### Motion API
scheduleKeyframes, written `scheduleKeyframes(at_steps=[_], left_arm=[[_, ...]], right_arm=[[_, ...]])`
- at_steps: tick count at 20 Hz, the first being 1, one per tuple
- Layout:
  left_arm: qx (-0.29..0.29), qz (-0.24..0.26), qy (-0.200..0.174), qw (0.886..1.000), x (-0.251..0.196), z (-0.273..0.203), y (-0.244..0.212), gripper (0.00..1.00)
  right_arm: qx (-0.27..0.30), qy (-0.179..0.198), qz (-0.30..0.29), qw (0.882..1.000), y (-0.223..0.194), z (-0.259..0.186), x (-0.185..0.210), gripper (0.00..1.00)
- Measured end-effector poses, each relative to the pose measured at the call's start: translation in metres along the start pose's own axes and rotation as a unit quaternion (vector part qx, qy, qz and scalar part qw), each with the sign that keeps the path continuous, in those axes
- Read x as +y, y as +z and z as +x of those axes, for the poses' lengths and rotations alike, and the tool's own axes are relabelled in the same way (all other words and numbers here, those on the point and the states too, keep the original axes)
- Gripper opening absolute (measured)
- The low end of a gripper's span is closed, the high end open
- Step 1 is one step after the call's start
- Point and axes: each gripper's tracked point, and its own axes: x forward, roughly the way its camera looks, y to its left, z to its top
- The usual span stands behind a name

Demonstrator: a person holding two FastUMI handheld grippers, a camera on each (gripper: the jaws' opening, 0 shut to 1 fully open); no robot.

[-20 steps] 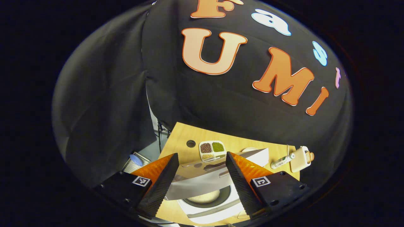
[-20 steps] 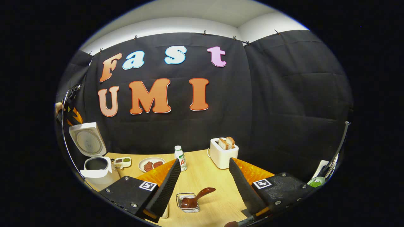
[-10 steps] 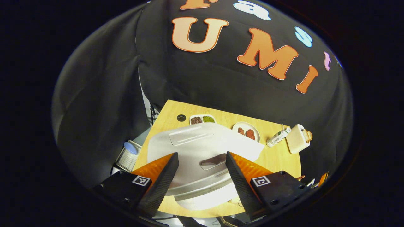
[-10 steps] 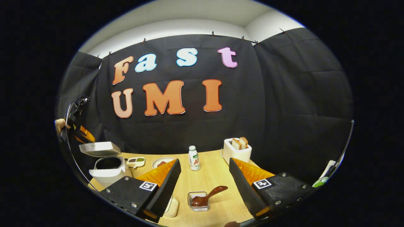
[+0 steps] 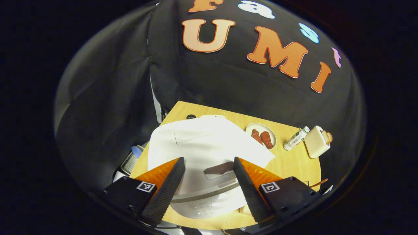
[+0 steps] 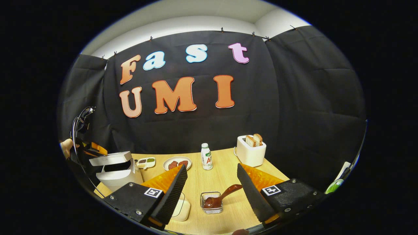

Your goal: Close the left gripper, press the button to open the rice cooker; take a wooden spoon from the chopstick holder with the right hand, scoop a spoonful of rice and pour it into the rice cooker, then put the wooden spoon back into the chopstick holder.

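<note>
Seen from above in the left gripper view, the white rice cooker (image 5: pixel 202 143) has its lid lowered, and my left gripper (image 5: pixel 209 160) hovers open over it with nothing between its fingers. In the right gripper view the rice cooker (image 6: pixel 114 168) stands at the table's left with a dark gap under its lid. The left gripper (image 6: pixel 93 149) and a hand (image 6: pixel 67 147) are just behind it. The brown wooden spoon (image 6: pixel 223 196) leans in the wire chopstick holder (image 6: pixel 211 207). My right gripper (image 6: pixel 211 167) is open above and in front of the holder, apart from the spoon.
A white rice dish (image 6: pixel 182 209) sits by the right gripper's left finger. Farther back on the wooden table (image 6: pixel 209 182) are a small bottle (image 6: pixel 205 156), a toaster (image 6: pixel 250 150) with bread, a plate of meat (image 6: pixel 177 163) and a divided bean tray (image 6: pixel 146 162).
The cooker lid has swung down from upright to nearly shut. The left gripper has followed it down over the cooker. The right gripper has drifted slightly, staying open near the holder.
</note>
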Motion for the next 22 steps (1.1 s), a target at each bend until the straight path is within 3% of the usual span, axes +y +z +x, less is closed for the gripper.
scheduleKeyframes(at_steps=[3,6,7,8,9,17,22], left_arm=[[0.009,-0.005,0.014,1.000,-0.001,0.018,-0.005,1.00],[0.069,-0.004,0.017,0.997,-0.003,0.040,-0.049,1.00],[0.074,0.014,0.039,0.996,0.003,0.038,-0.055,1.00],[0.052,0.044,0.041,0.997,0.006,0.051,-0.049,1.00],[0.069,0.052,0.044,0.995,0.005,0.049,-0.057,1.00],[0.019,0.088,0.010,0.996,-0.008,0.052,-0.057,1.00],[-0.045,0.099,-0.008,0.994,-0.013,-0.007,-0.032,1.00]], right_arm=[[0.012,-0.002,0.000,1.000,-0.009,0.002,-0.002,0.95],[0.021,-0.006,0.007,1.000,-0.015,0.003,-0.008,0.95],[0.023,-0.009,0.009,1.000,-0.017,0.002,-0.011,0.95],[0.024,-0.012,0.009,1.000,-0.018,0.003,-0.013,0.95],[0.023,-0.017,0.010,1.000,-0.018,0.003,-0.017,0.95],[0.032,-0.024,0.011,0.999,-0.022,0.004,-0.023,0.95],[0.015,-0.031,-0.008,0.999,0.005,0.000,-0.031,0.95]])
